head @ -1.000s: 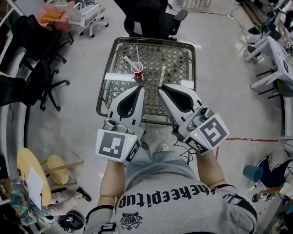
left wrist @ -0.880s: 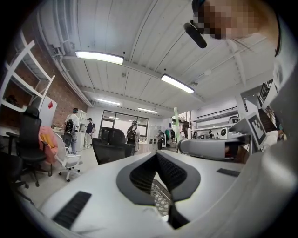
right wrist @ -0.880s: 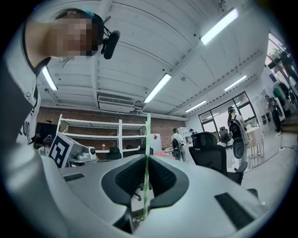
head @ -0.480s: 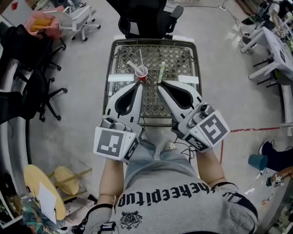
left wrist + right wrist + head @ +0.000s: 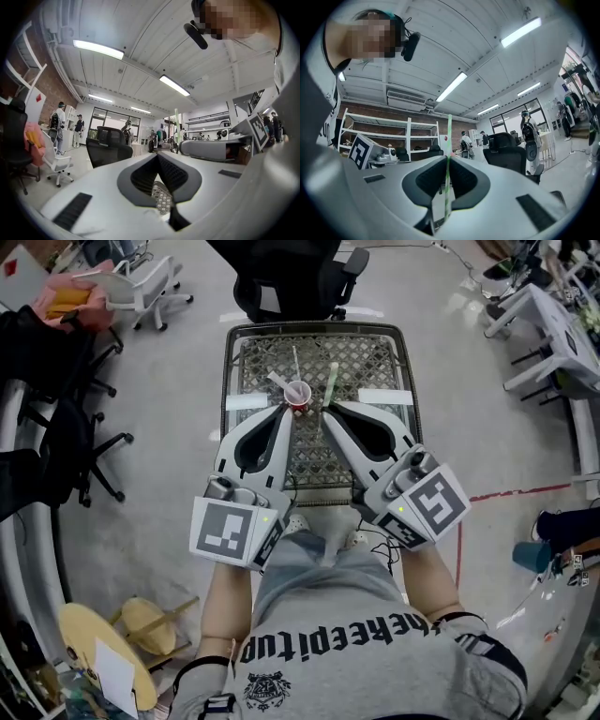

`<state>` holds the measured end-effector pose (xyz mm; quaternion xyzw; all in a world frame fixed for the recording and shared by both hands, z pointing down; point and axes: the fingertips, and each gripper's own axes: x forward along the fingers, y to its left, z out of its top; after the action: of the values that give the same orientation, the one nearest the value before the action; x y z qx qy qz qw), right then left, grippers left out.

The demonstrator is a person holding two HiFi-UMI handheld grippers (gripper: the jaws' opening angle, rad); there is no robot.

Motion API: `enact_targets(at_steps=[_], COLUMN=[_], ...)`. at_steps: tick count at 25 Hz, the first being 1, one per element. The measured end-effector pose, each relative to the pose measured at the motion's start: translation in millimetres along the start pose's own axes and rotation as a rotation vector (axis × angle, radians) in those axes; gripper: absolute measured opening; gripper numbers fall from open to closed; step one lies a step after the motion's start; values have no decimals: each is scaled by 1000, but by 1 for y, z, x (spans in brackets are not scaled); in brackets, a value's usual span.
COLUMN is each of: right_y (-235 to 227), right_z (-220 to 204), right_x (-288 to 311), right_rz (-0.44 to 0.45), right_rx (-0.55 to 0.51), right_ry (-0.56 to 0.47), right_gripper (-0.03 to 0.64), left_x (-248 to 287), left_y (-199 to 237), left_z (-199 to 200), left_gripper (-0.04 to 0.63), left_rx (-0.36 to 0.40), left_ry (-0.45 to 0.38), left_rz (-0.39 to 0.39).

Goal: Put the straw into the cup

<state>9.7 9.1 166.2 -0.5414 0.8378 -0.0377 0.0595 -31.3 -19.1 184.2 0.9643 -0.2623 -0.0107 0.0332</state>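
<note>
Jaws of my right gripper [image 5: 324,412] are pressed together on the straw [image 5: 331,385], pinching it near its lower end. The straw is thin, straight and pale green. In the right gripper view it rises from between the tips [image 5: 448,159] as one narrow upright line [image 5: 449,136], with a short length showing below the pinch. From the head view it points away from me over the counter [image 5: 366,362], a metal frame with an open mesh top.

The cup [image 5: 299,393] stands on that mesh, just to the left of the straw and a little apart from it. It is small and red, with a pale round mouth, and a white stick [image 5: 279,381] leans out of it toward the left. The straw is outside the cup, its far end beside the rim.

My left gripper [image 5: 287,409] lies alongside the right one, its tips just short of the cup. In the left gripper view its jaws [image 5: 157,155] meet at the tips with nothing held between them; only mesh shows through the gap behind. Two white strips [image 5: 246,401] lie on the counter on either side of my grippers, and a black office chair [image 5: 291,287] stands beyond its far edge.
</note>
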Motion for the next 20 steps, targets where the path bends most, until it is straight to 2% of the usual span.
enact_targets(at_steps=[12, 20], right_y=[-7, -12], right_z=[-9, -11], right_x=[31, 40], right_rz=[-88, -111], right_rx=[0, -7], right_ry=[4, 18], right_gripper=[45, 46], left_x=[8, 16], left_y=[35, 42], left_z=[-10, -14], left_gripper=[28, 28], left_rx=[-22, -45], left_ry=[17, 20], left_rz=[-67, -92])
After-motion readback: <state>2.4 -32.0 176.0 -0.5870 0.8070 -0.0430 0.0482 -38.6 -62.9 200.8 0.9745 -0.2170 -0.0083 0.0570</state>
